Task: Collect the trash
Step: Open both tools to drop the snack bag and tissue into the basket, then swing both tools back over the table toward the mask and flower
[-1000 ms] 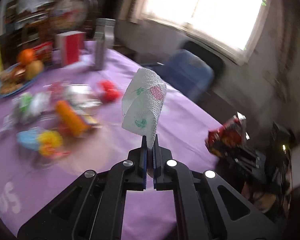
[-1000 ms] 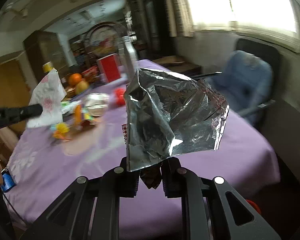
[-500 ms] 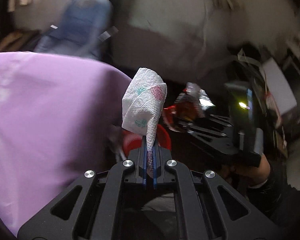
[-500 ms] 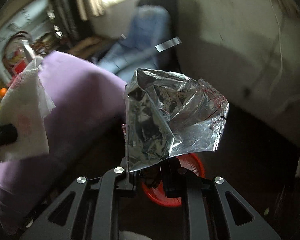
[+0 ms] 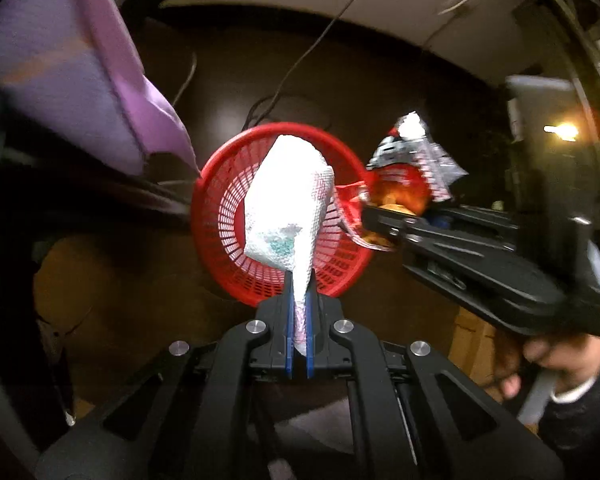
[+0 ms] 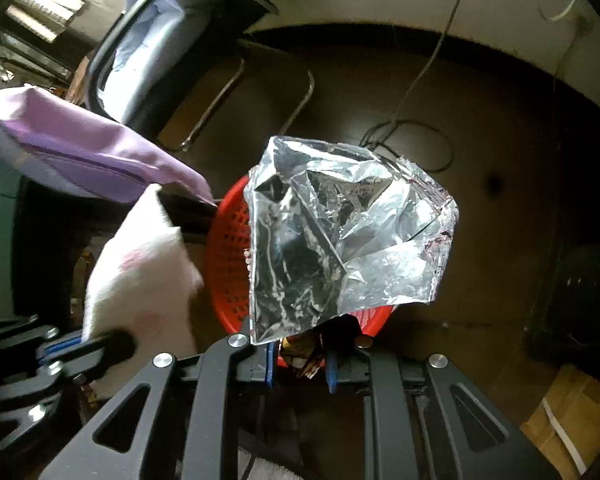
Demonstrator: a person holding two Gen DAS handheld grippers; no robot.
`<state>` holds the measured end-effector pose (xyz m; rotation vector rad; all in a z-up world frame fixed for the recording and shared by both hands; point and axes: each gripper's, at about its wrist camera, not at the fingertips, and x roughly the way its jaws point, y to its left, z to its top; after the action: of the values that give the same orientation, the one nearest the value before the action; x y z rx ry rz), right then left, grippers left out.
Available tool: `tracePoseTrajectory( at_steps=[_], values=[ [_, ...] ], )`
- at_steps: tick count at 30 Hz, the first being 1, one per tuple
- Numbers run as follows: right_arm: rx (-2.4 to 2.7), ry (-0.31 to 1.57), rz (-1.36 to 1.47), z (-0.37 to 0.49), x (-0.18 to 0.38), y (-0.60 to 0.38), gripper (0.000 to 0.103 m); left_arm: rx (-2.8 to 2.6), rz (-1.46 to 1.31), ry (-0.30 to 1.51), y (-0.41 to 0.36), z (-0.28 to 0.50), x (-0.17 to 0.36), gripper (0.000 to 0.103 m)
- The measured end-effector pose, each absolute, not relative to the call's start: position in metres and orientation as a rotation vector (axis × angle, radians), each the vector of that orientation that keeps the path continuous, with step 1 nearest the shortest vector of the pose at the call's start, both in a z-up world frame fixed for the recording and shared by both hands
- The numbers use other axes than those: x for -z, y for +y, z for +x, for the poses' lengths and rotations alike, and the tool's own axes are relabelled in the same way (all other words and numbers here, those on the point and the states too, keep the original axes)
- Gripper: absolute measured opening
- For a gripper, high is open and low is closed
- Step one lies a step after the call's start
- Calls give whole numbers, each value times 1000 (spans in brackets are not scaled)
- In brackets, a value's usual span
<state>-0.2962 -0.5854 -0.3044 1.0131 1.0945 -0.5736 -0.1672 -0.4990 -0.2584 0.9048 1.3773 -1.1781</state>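
Your left claw [image 5: 298,320] pinches the napkin [image 5: 286,204] and your right claw [image 6: 300,360] the foil wrapper [image 6: 340,236], both just ahead, over the red basket [image 5: 224,184]. This is the drop step: spread each claw to release.

A dark brown floor [image 5: 380,80] carries a red mesh basket [image 5: 220,208], a looped black cable [image 6: 404,140] and a chair's metal legs [image 6: 300,96].

napkin [image 5: 288,208] over basket [image 5: 224,200], wrapper [image 5: 416,164] at right, tablecloth [image 5: 72,64] left
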Motion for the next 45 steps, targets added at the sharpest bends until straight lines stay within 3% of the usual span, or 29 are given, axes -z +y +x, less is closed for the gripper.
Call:
tracePoseTrajectory(
  at_steps=[7,9,12,13,14,16,20,28,45],
  values=[
    [586,1156,1005,-286,338,-595,19,1131,982,1433,-527,-183,301,6],
    [594,1182,980,-286,346,-594,23,1098,1012,1417,-530,-187,310,6],
    [622,1206,956,-282,353,-594,39,1086,1022,1416,-532,-190,311,13],
    [625,1195,959,-282,352,-595,44,1087,1021,1418,-531,-191,311,22],
    [621,1181,962,-282,348,-596,45,1090,1018,1412,-530,-190,308,39],
    [620,1172,945,-283,343,-597,45,1077,1001,1392,-529,-189,303,51],
    [649,1136,942,-291,328,-605,46,1099,951,1404,-528,-190,292,52],
    [731,1057,925,-302,281,-608,47,1112,884,1333,-514,-194,255,63],
    [1020,690,801,-331,98,-589,71,1155,606,987,-437,-182,88,78]
  ],
)
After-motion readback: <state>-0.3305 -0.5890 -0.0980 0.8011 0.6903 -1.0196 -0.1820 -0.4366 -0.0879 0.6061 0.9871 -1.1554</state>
